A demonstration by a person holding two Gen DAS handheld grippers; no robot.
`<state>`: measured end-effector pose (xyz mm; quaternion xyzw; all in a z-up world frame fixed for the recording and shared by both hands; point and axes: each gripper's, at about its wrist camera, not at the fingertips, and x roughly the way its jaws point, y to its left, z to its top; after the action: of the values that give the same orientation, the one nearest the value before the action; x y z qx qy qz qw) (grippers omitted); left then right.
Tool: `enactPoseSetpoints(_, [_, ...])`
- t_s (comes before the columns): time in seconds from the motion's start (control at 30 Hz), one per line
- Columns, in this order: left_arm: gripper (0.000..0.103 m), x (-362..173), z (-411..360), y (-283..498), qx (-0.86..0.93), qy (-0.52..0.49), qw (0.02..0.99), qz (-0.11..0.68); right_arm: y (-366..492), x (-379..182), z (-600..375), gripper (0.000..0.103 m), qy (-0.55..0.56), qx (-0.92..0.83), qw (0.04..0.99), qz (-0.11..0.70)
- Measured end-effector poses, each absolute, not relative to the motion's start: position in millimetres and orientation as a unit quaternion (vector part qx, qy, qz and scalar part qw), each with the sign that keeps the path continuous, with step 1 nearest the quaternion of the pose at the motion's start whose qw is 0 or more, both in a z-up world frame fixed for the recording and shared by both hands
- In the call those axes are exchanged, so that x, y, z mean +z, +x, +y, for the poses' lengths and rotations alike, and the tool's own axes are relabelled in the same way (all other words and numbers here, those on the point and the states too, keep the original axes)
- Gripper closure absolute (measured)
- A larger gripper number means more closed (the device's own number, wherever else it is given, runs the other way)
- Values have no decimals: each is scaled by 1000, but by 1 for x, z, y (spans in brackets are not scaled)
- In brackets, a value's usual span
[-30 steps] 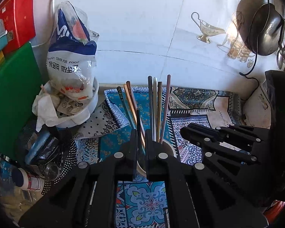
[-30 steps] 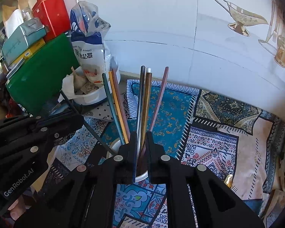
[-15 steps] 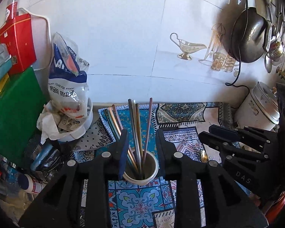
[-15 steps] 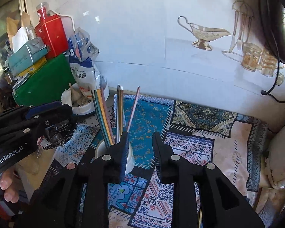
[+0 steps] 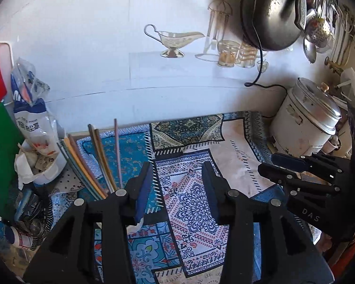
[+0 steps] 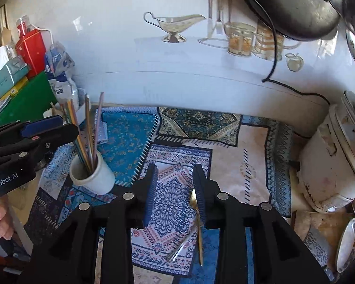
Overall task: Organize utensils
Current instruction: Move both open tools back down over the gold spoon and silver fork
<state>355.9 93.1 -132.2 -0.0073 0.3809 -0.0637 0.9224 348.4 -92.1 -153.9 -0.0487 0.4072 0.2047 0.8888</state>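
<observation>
Patterned mat (image 6: 227, 146) — 1 cup (image 6: 92, 177), 2 utensils (image 6: 196, 224); 2 grippers' jaws opening, empty.

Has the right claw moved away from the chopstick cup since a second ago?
Yes. The right claw has backed off to the right of the white cup, which it straddled before; its jaws are opening with nothing between them.

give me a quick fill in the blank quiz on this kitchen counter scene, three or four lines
1. The chopsticks stand upright in a white ____.
2. The gold spoon lies flat on the patterned ____.
3. Between the pads of the right gripper, whose jaws are opening, there is ____.
4. The white cooker stands at the ____ edge of the right wrist view.

Missing words: cup; cloth; nothing; right
</observation>
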Motion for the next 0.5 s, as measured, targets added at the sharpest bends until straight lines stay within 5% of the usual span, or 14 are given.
enactPoseSetpoints(0.5, [54,-237,34,394,-71,-16,865,497,376,-269,-148,75,-22,172,826,536])
